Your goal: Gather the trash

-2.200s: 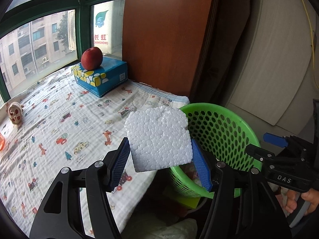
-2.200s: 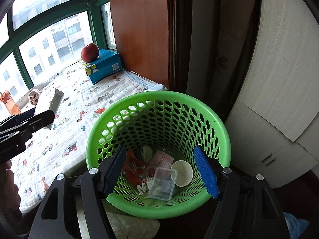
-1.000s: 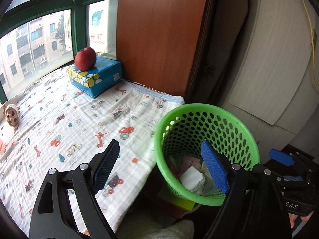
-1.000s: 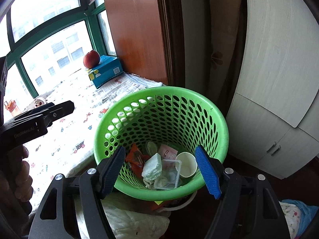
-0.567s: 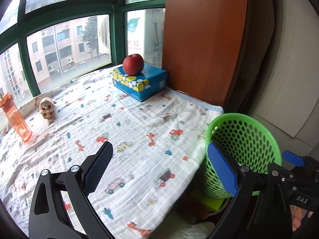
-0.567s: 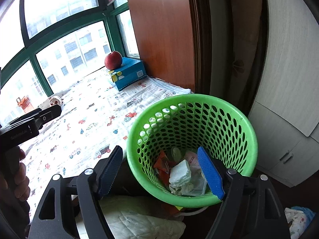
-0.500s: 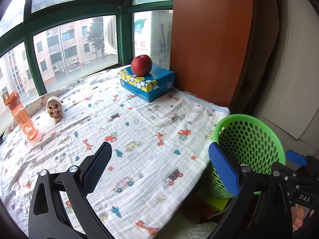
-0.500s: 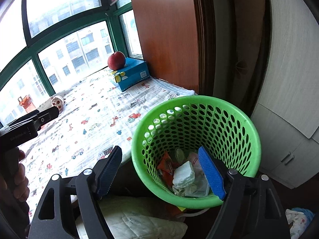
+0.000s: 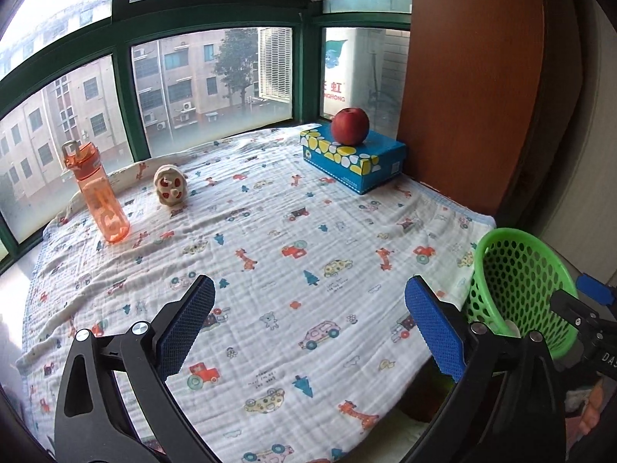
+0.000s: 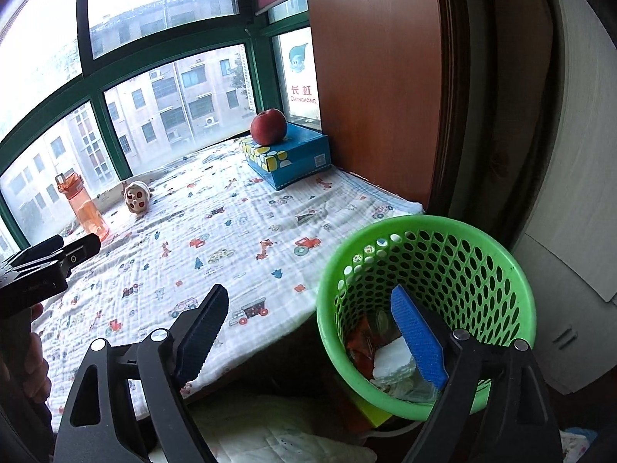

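Observation:
A green perforated basket (image 10: 462,247) stands beside the bed's right edge; it also shows at the right in the left wrist view (image 9: 516,270). Inside it lie a white foam block (image 10: 393,359), a red wrapper (image 10: 358,343) and other scraps. My left gripper (image 9: 308,320) is open and empty above the patterned bed cover (image 9: 270,239). My right gripper (image 10: 308,332) is open and empty, with its right finger over the basket's near rim and its left finger over the bed edge. The left gripper also shows at the far left in the right wrist view (image 10: 50,266).
On the bed cover stand an orange water bottle (image 9: 96,193), a small round toy (image 9: 169,189) and a blue tissue box (image 9: 351,158) with a red apple (image 9: 350,125) on top. A brown wooden panel (image 9: 474,77) rises behind the basket. Windows line the far side.
My left gripper let the white foam block drop into the basket, opened, and then swung left and back over the bed. My right gripper drew back and left from over the basket.

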